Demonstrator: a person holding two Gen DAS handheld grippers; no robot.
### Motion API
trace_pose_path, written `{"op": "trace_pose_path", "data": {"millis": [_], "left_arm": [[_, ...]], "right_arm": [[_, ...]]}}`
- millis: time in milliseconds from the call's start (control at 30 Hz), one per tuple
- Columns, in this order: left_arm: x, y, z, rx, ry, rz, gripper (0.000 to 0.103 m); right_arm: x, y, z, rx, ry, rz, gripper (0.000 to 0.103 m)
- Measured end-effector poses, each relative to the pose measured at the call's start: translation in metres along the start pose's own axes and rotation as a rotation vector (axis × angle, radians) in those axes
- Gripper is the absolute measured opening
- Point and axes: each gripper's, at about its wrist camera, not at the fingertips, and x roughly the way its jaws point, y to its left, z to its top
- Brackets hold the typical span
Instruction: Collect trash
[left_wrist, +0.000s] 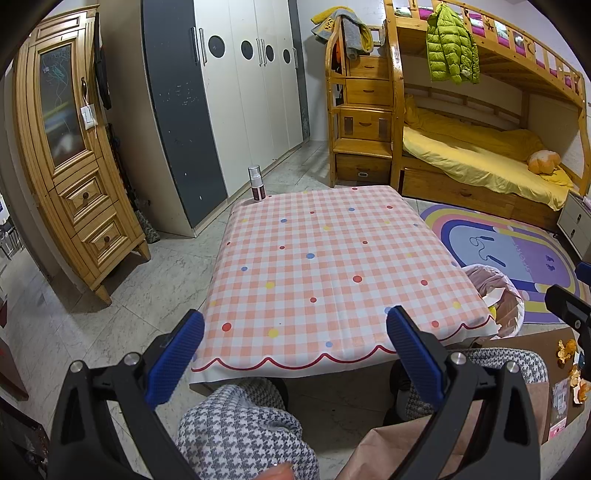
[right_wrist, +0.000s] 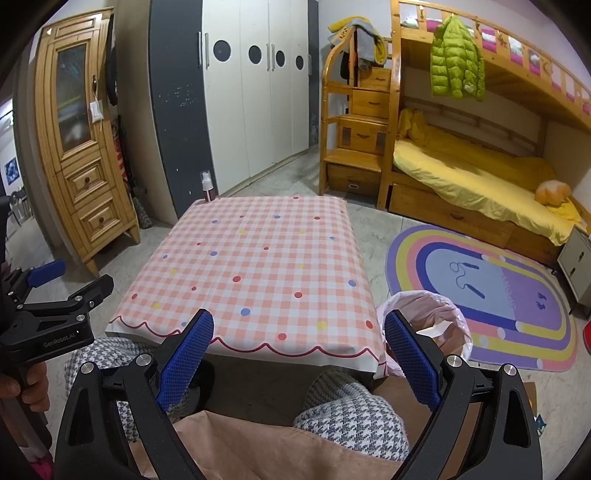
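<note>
Left gripper (left_wrist: 295, 332) and right gripper (right_wrist: 299, 336) held side by side above the lap, both spread wide and empty, gingham-covered table (left_wrist: 332, 258) ahead, bagged trash bin (right_wrist: 428, 325) beside its right corner, peel scraps (left_wrist: 570, 365) on cardboard (left_wrist: 532, 354), spray bottle (left_wrist: 256, 183) on far corner.

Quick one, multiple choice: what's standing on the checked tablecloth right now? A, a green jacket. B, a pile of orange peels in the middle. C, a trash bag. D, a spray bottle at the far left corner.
D: the only thing on the tablecloth is a small spray bottle upright at its far left corner; the peels lie off the table to the right, and the bin bag stands on the floor beside it.
</note>
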Motion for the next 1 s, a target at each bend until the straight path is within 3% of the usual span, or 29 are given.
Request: {"op": "trace_pose_path", "data": {"millis": [1000], "left_arm": [[-0.0018, 0.0000, -0.0003, 0.000, 0.002, 0.001, 0.096]], "right_arm": [[-0.0010, -0.0008, 0.0006, 0.003, 0.006, 0.001, 0.093]]}}
